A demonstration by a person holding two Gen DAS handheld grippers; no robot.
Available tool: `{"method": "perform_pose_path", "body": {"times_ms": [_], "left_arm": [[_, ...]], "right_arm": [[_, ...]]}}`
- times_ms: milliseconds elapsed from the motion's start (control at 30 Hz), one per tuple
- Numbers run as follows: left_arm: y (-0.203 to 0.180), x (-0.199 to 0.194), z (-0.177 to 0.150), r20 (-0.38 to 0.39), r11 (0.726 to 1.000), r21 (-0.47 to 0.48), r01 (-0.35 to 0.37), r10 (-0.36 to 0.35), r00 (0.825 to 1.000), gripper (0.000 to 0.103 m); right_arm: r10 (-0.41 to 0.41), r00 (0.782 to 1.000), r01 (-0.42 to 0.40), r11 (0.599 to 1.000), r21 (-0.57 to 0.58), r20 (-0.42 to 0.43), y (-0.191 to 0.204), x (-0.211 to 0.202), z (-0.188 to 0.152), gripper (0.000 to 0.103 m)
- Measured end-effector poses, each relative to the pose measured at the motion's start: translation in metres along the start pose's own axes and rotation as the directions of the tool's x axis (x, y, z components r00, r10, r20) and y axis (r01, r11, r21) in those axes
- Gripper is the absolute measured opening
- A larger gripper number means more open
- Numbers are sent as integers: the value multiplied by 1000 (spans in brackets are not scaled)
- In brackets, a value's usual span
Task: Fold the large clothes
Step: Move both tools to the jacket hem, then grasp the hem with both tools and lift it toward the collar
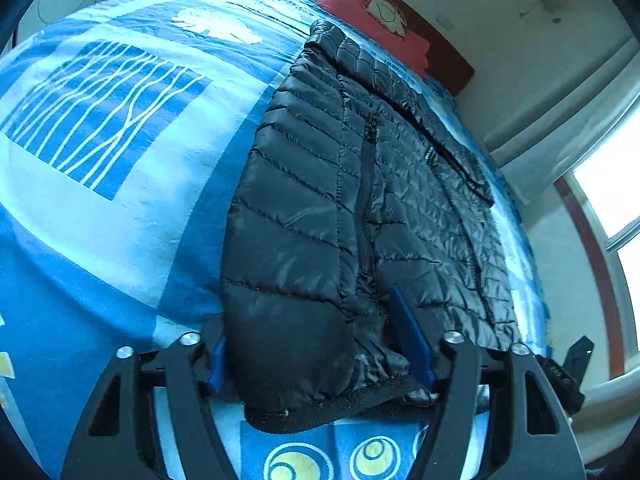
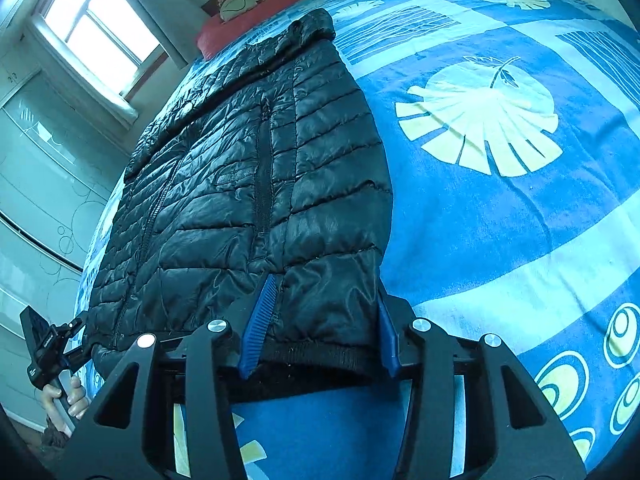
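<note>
1. Here the black puffer jacket point(image 1: 360, 200) lies flat and lengthwise on the blue patterned bedspread point(image 1: 120, 200), hem nearest the cameras, collar toward the red pillow point(image 1: 376, 20) at the far end of the bed.
2. The left gripper point(image 1: 324, 348) straddles one hem corner of the jacket; the blue pads point(image 1: 412, 336) sit on either side of a thick bunch of padding and appear to press into it, so I judge it pinching the hem.
3. The right gripper point(image 2: 320, 328) straddles the other hem corner, pads point(image 2: 258, 324) against the quilted fabric just above the ribbed edge, likewise seeming to squeeze it.
4. Risk: the shell is glossy and slippery, and the padding compresses. A pinch on puffed filling alone could slide off once the hem is lifted.
5. Risk: either grip may catch only the top layer, leaving the back of the jacket on the bedspread and spoiling the fold.
6. Risk: if one corner rises faster than the other, the fold line would skew across the jacket.
7. Around the jacket: the bedspread beside it is bare, a window point(image 2: 100, 32) lies beyond its far side, and the pillow sits past the collar, possibly in the way of a long forward fold.
</note>
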State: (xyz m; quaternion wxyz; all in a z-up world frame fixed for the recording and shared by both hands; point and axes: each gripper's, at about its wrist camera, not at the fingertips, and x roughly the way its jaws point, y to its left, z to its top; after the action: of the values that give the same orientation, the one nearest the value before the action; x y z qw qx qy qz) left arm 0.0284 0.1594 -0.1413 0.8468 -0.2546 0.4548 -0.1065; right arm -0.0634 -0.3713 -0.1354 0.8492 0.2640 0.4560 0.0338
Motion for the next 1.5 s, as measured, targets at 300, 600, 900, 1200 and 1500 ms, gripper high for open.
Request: {"method": "perform_pose_path", "body": {"times_ms": [300, 600, 900, 1200, 1500], "left_arm": [[22, 0, 5, 16, 988, -151, 20, -18, 1000, 30], [6, -24, 6, 56, 992, -116, 58, -51, 997, 13], [-26, -93, -2, 118, 977, -28, 209, -205, 972, 12], [-44, -163, -33, 166, 946, -21, 323, -316, 934, 12], [-55, -213, -65, 205, 946, -1, 324, -317, 926, 12]], "right_arm": [[-5, 1000, 5, 1000, 2, 22, 7, 9, 3, 26], [141, 989, -143, 989, 48, 42, 3, -19, 5, 14], [296, 949, -300, 954, 14, 109, 16, -92, -6, 13], [393, 899, -413, 907, 77, 194, 0, -174, -42, 13], [421, 867, -450, 891, 57, 267, -3, -226, -64, 13]]}}
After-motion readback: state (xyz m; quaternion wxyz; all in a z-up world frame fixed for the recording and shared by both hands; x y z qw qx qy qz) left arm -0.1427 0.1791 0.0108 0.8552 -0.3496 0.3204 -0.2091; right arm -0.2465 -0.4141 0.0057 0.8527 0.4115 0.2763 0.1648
